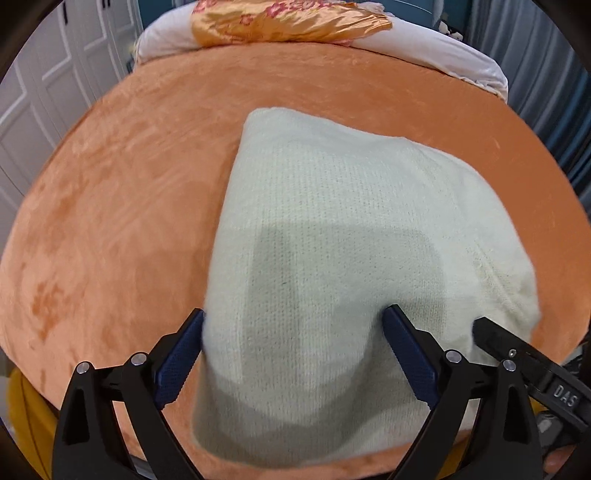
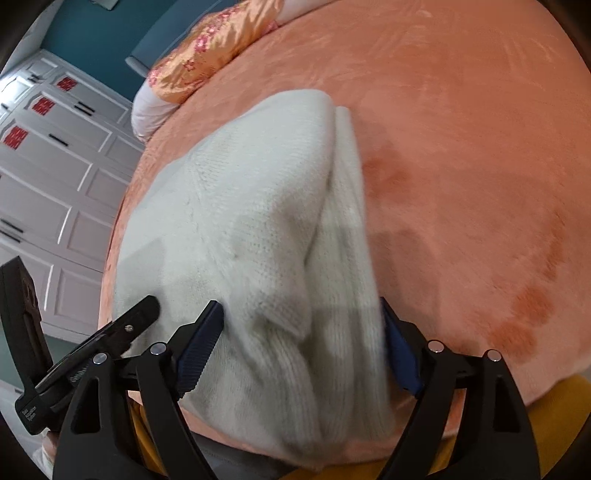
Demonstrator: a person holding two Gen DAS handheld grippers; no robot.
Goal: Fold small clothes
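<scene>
A cream knitted garment (image 1: 332, 221) lies folded on the orange bed cover (image 1: 110, 184), near the bed's front edge. My left gripper (image 1: 295, 321) is open, its blue-padded fingers straddling the garment's near left part just above it. My right gripper (image 2: 303, 317) is open over the garment's (image 2: 258, 206) near right end, where a ribbed layer (image 2: 347, 266) lies folded along the right side. The right gripper's finger (image 1: 491, 332) shows at the lower right of the left wrist view. The left gripper's finger (image 2: 136, 317) shows at the lower left of the right wrist view.
A gold floral pillow (image 1: 288, 22) on a white pillow (image 1: 443, 55) lies at the head of the bed. White wardrobe doors (image 2: 55, 177) stand left of the bed. Blue curtains (image 1: 546, 74) hang at the right. A yellow item (image 2: 554, 398) sits below the bed's front edge.
</scene>
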